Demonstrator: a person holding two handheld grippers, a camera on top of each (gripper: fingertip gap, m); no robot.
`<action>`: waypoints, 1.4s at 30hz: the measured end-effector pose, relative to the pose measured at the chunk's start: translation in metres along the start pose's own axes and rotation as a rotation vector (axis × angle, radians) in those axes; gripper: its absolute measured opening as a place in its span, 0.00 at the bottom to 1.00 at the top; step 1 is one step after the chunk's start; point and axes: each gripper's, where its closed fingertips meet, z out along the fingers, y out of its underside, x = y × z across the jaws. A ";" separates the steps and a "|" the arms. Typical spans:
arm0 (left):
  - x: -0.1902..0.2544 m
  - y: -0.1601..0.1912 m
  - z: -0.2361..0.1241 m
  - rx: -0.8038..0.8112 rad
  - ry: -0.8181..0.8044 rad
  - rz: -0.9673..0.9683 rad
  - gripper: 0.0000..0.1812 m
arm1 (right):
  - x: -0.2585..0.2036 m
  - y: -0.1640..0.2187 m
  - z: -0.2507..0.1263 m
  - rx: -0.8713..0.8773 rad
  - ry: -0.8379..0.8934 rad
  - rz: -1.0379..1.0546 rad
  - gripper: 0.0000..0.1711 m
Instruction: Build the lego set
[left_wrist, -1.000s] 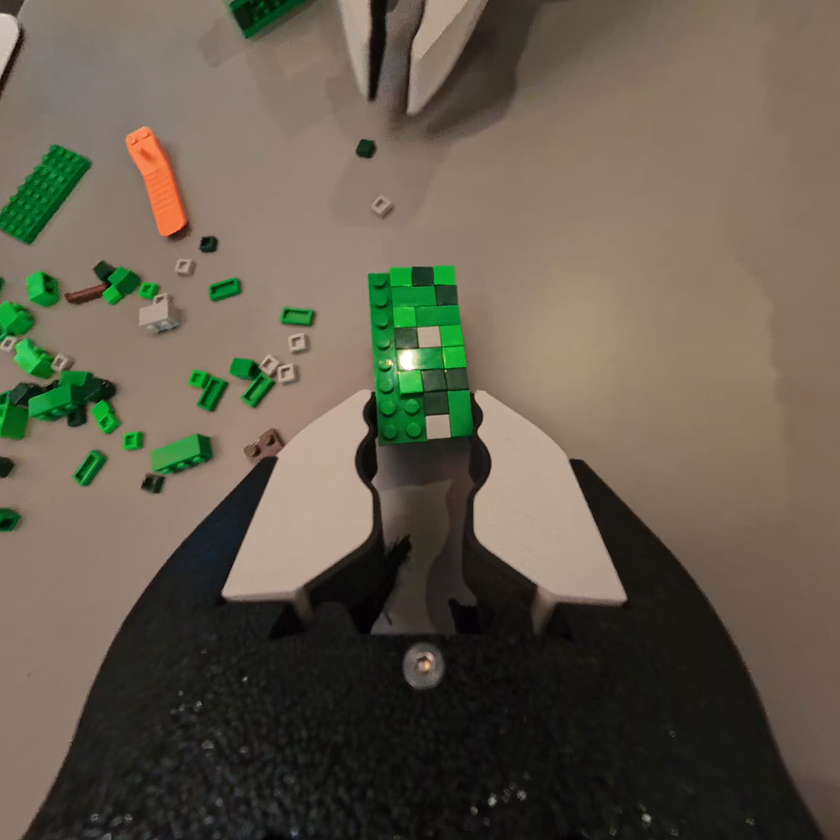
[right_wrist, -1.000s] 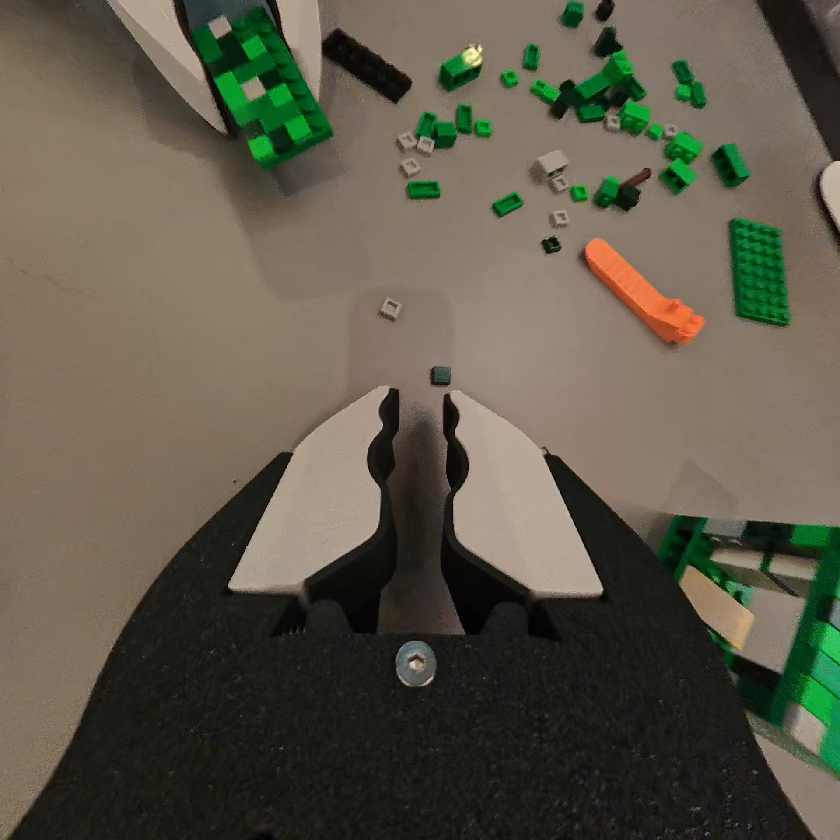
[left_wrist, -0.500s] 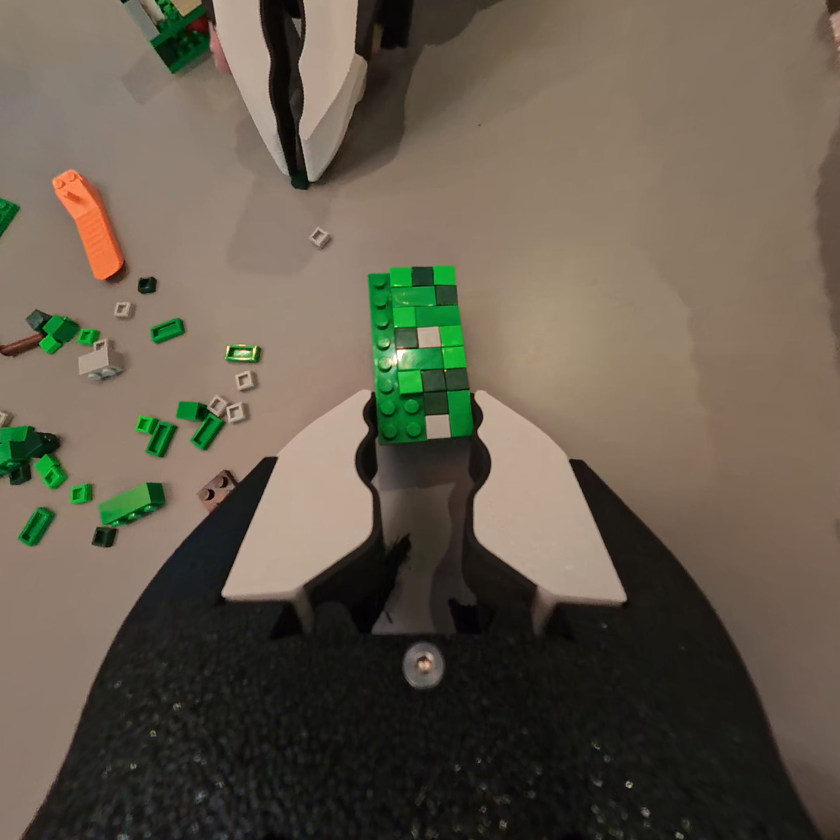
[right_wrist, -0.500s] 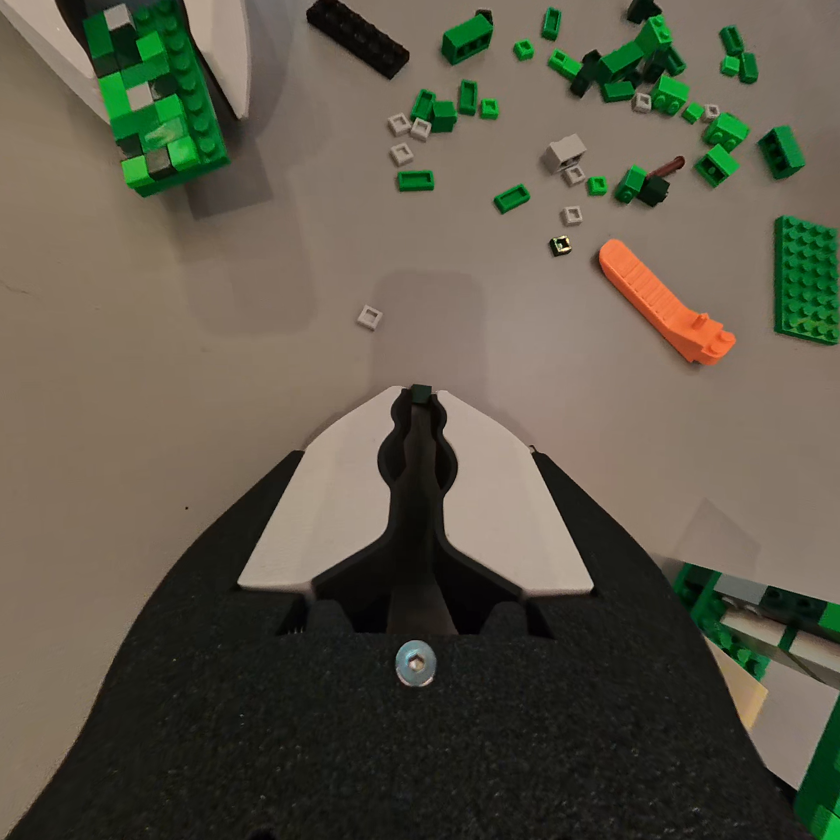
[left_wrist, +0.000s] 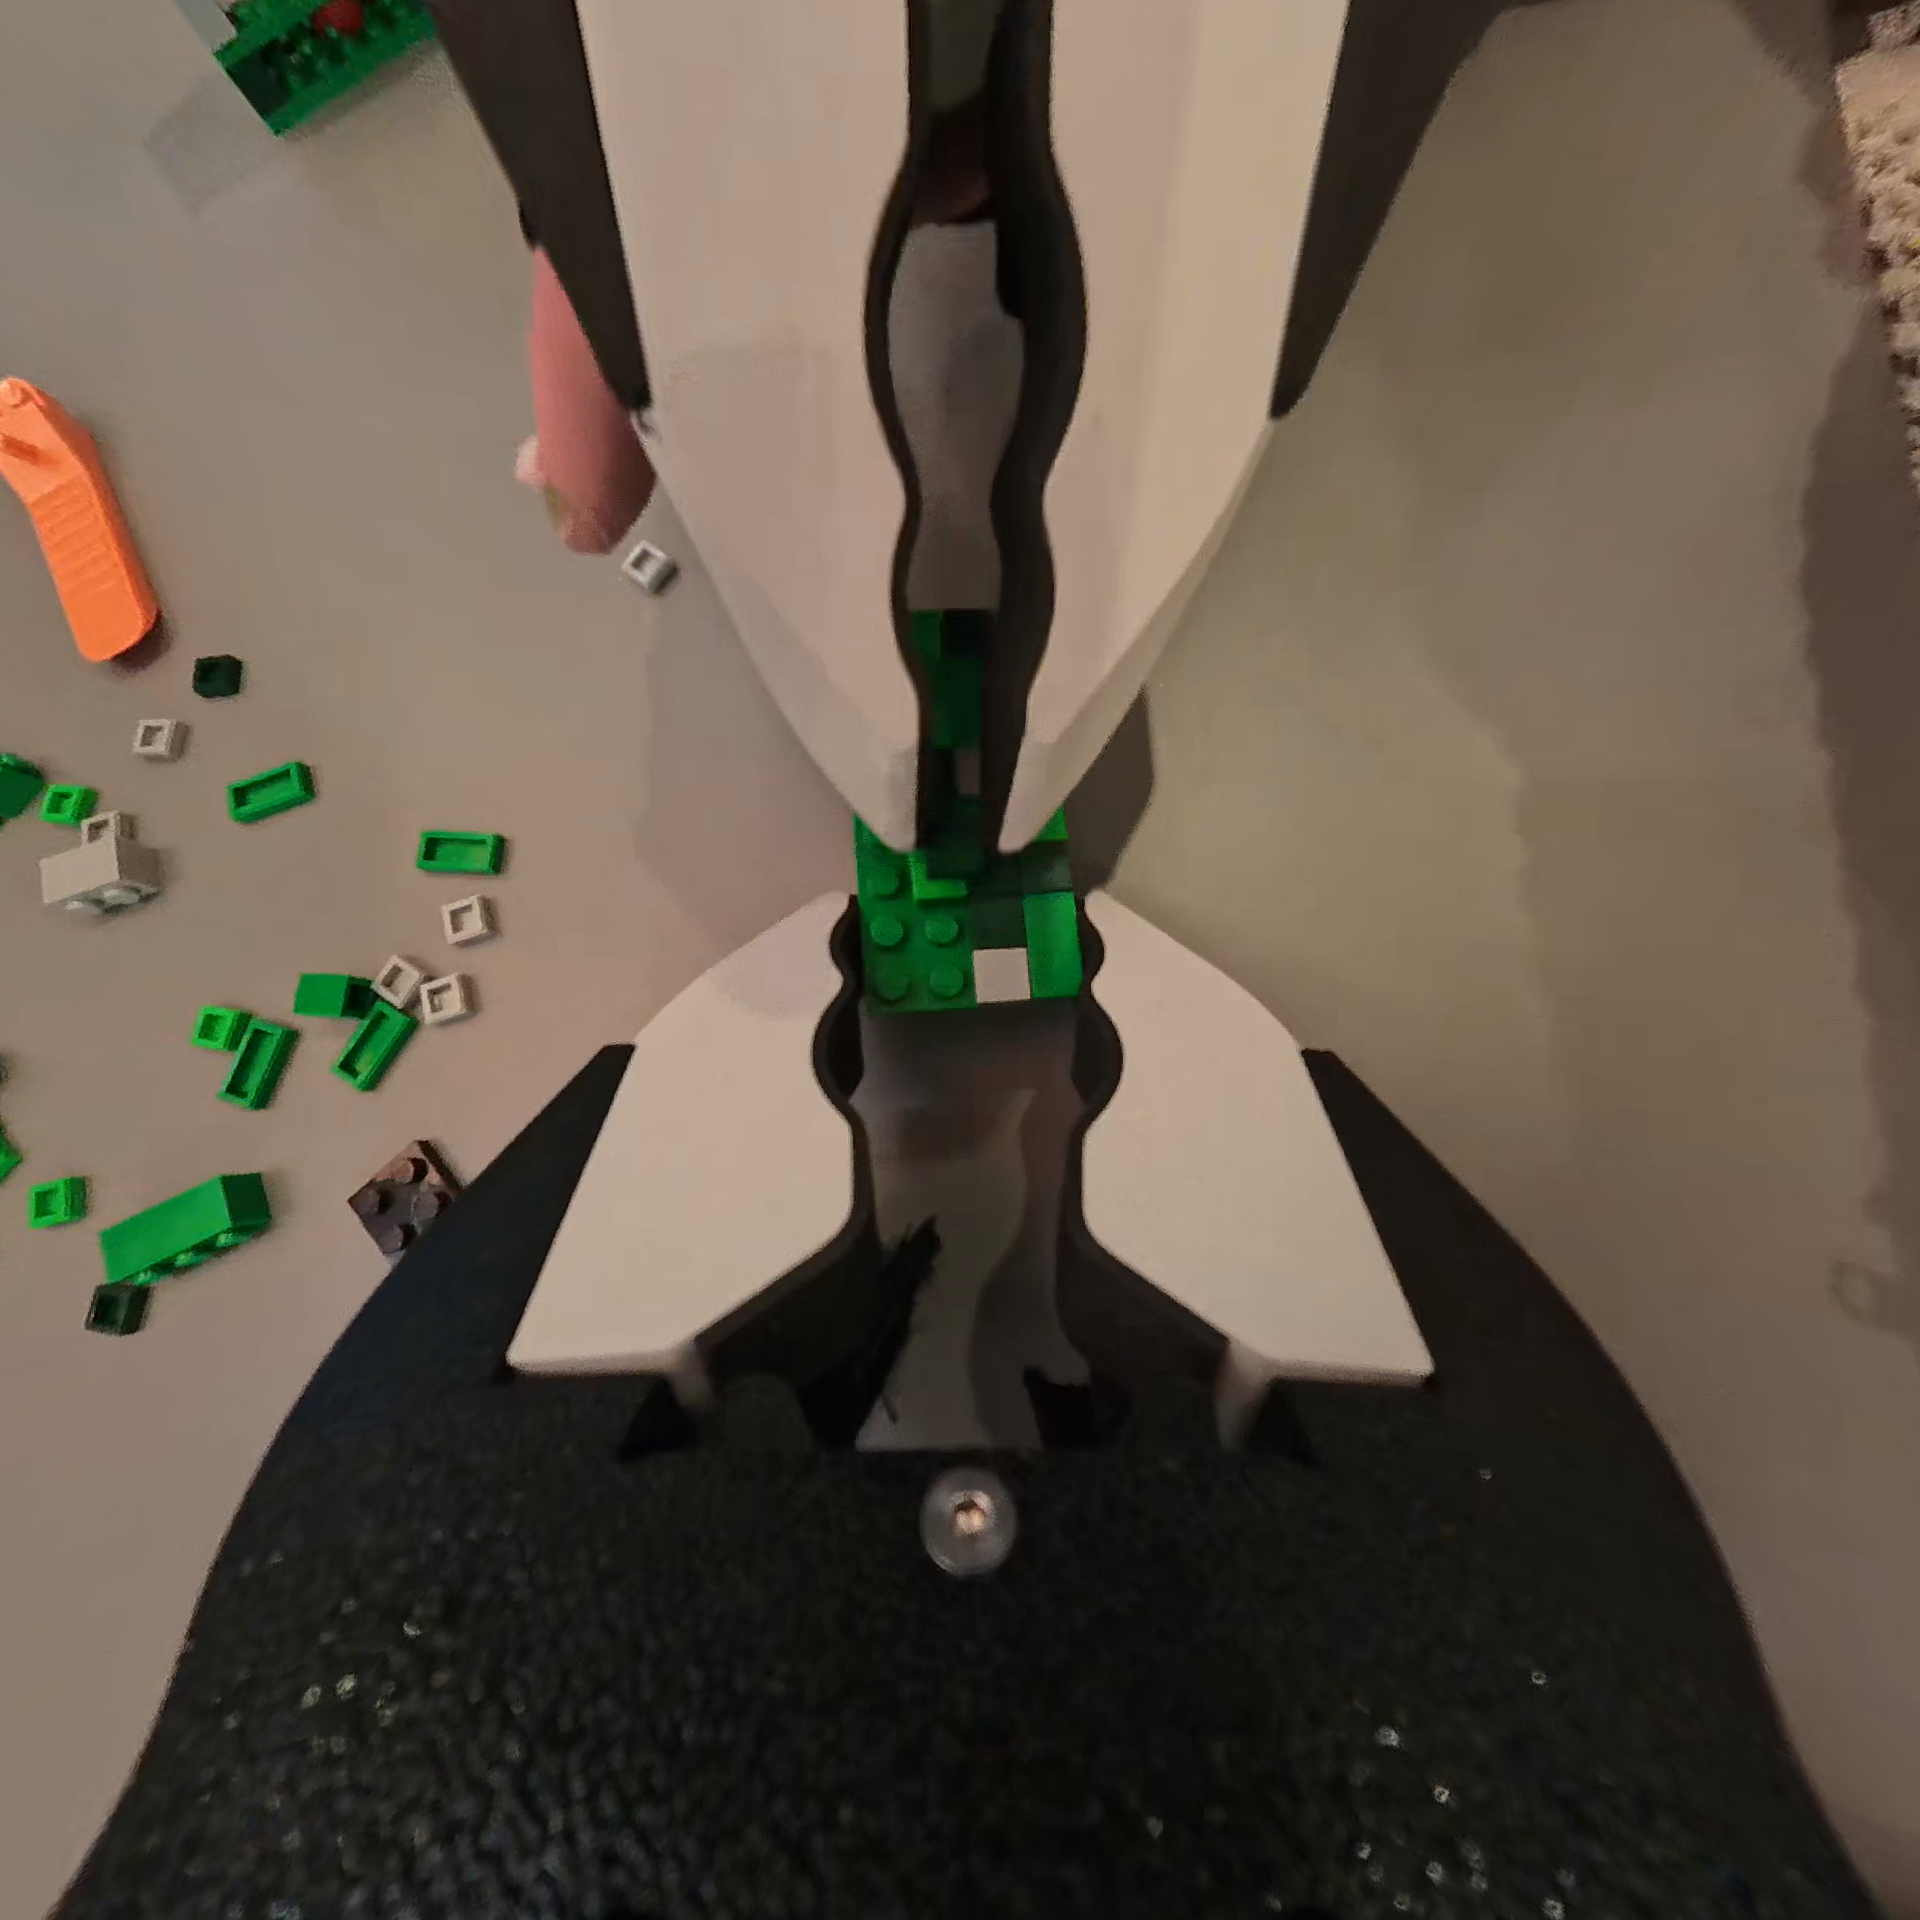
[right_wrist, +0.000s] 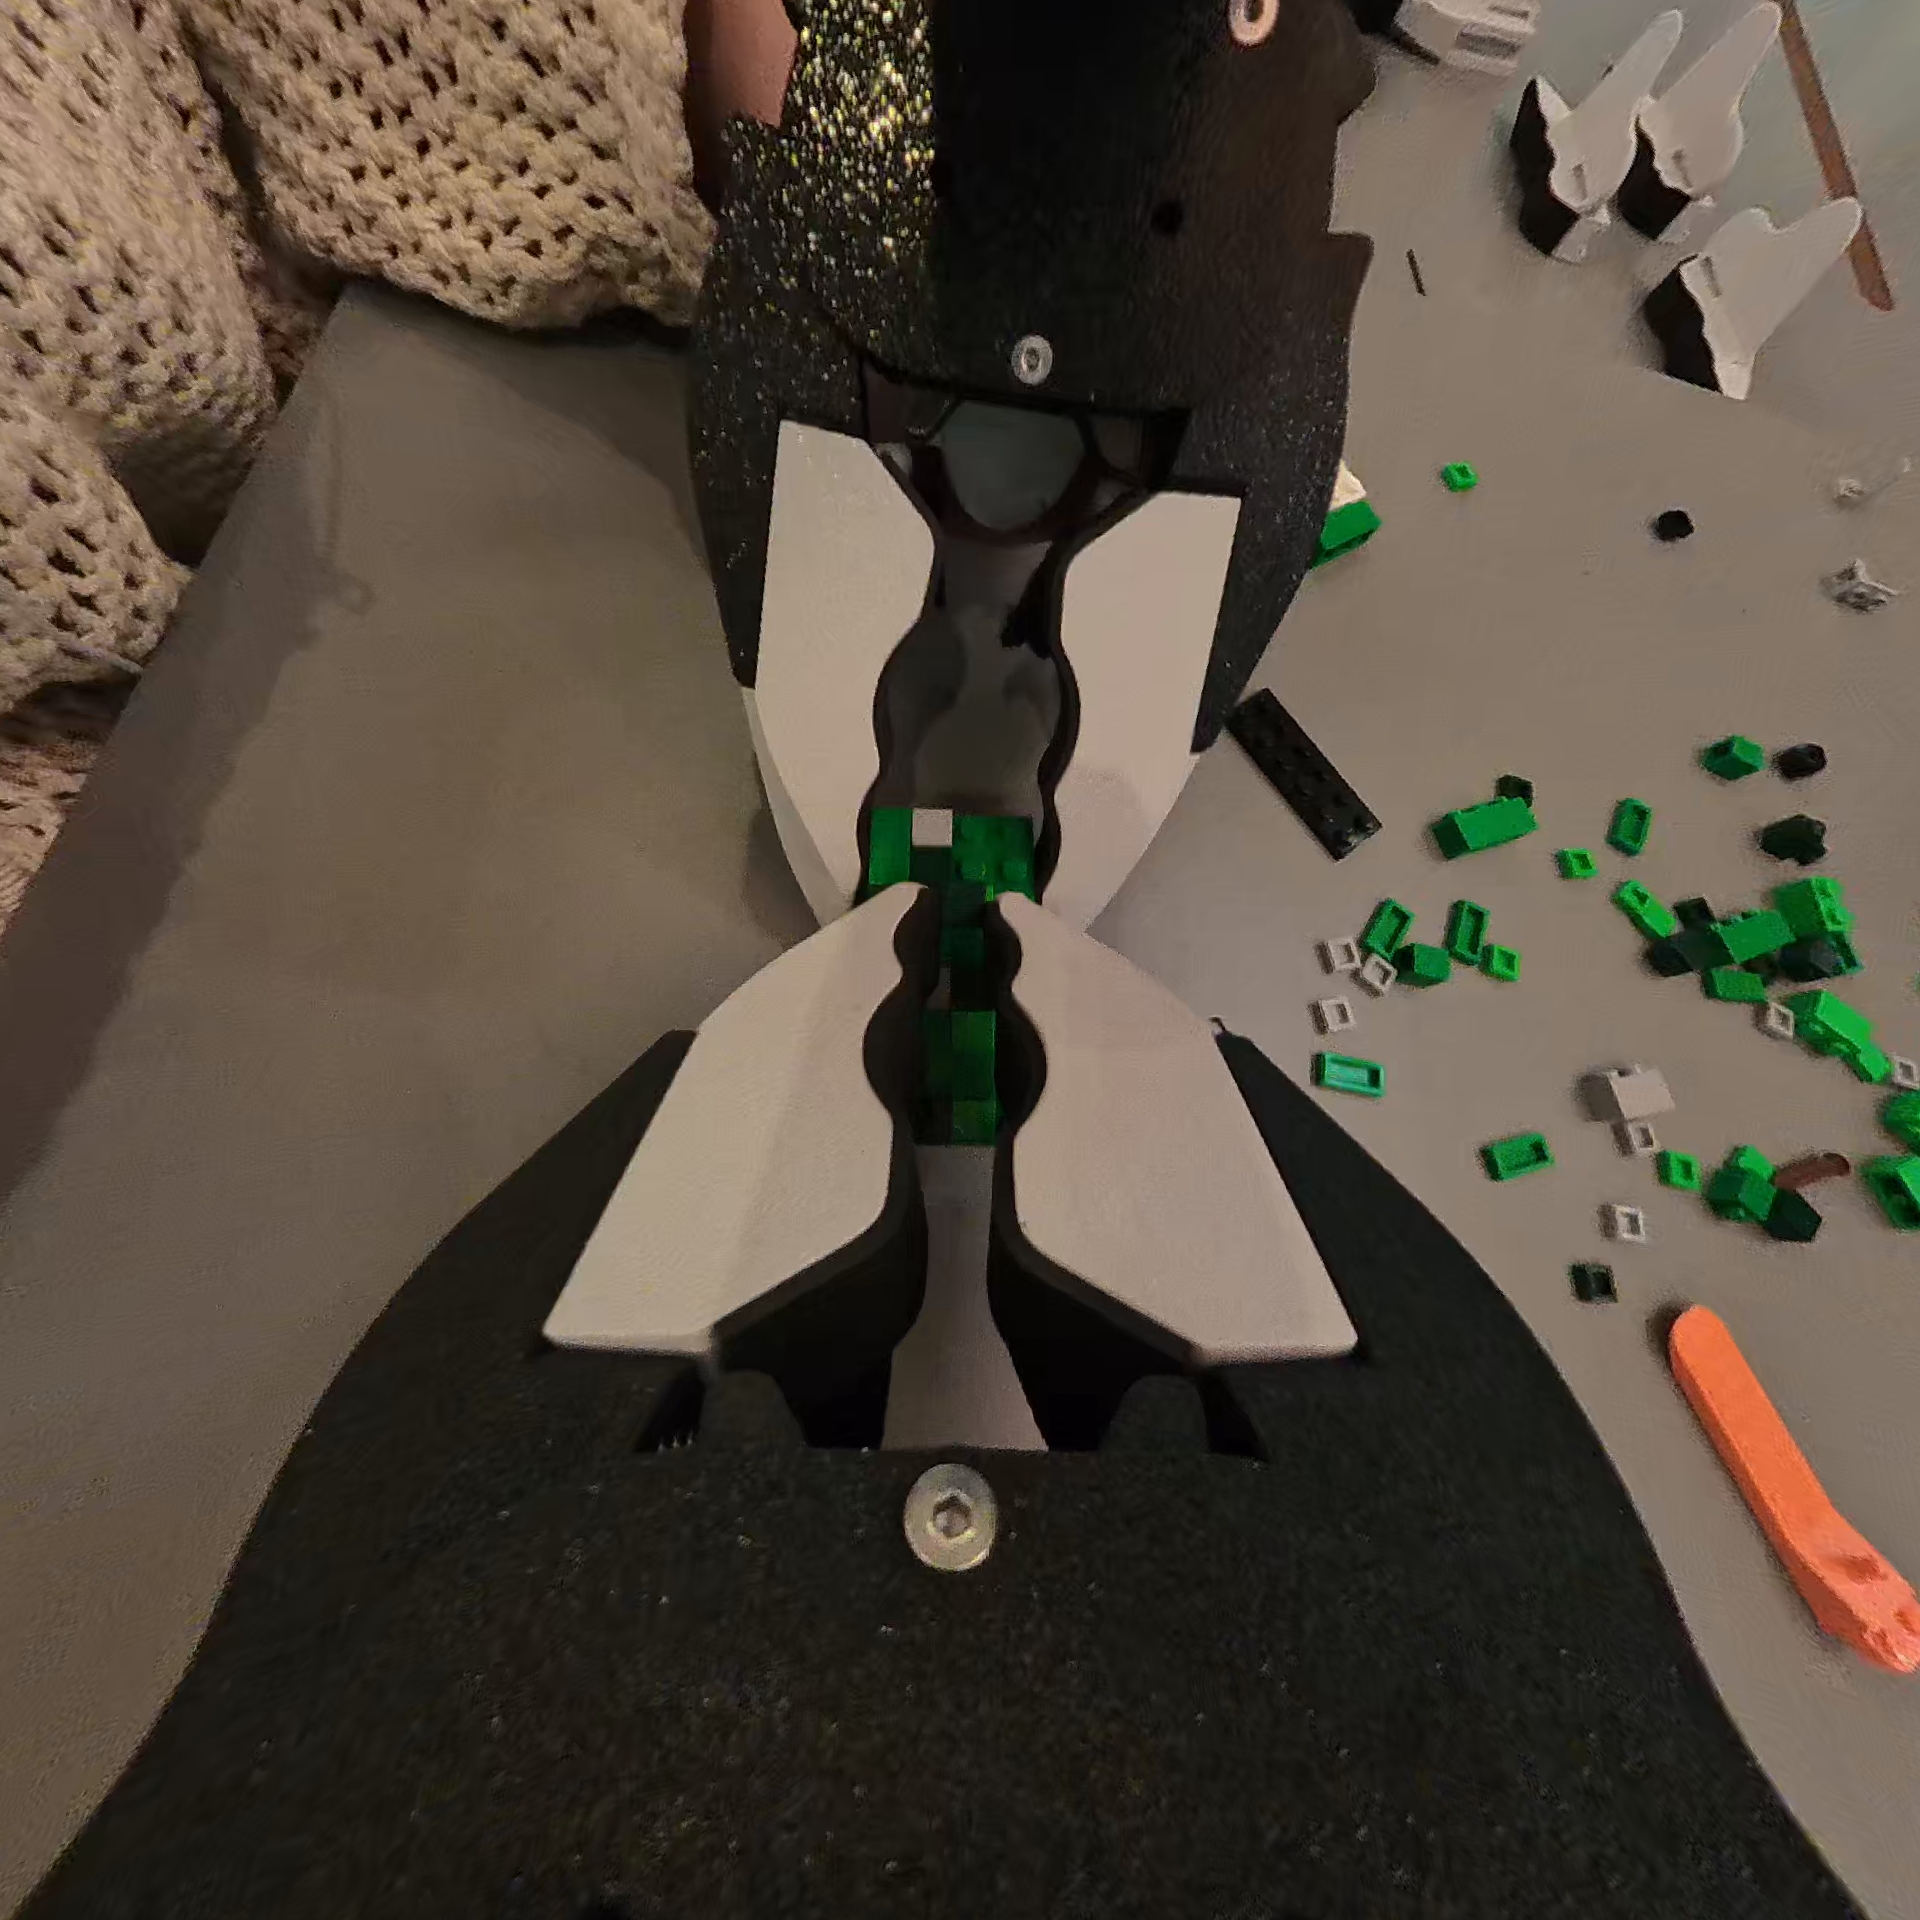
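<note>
My left gripper (left_wrist: 971, 935) is shut on the near end of a green studded plate (left_wrist: 914, 956) partly covered with light green, dark green and white tiles. It holds the plate above the grey table (left_wrist: 1455, 727). My right gripper (left_wrist: 956, 831) comes in from the far side, its tips pressed down on the plate's tiled top. It is nearly shut on a small dark green tile that is mostly hidden. In the right wrist view the plate (right_wrist: 894, 852) shows through my right gripper's (right_wrist: 958, 904) narrow gap, with the left gripper (right_wrist: 951, 852) facing it.
Loose green and grey pieces (left_wrist: 260, 1039) and an orange brick separator (left_wrist: 73, 540) lie left of the left gripper. They also show in the right wrist view, pieces (right_wrist: 1745, 956) and separator (right_wrist: 1787, 1475), with a black plate (right_wrist: 1304, 774), spare fingers (right_wrist: 1662, 187) and a knitted blanket (right_wrist: 208, 208). The orange brick separator (left_wrist: 73, 540) is about 20 cm from both grippers' fingertips. Seen from the right wrist view (right_wrist: 1769, 1463) as well.
My right gripper closed on the small dark green tile on the table, lifted it and moved it onto the plate held by my left gripper. The two grippers now meet tip to tip.
</note>
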 end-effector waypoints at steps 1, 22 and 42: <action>0.000 0.000 0.000 -0.001 -0.001 0.000 0.20 | 0.000 -0.001 0.003 -0.001 -0.002 -0.002 0.04; 0.000 0.000 0.000 0.000 0.004 -0.001 0.21 | -0.001 0.003 0.010 -0.037 0.014 -0.033 0.07; -0.002 -0.008 -0.008 0.070 0.045 -0.105 0.20 | -0.001 0.005 0.014 -0.187 0.529 -0.993 0.23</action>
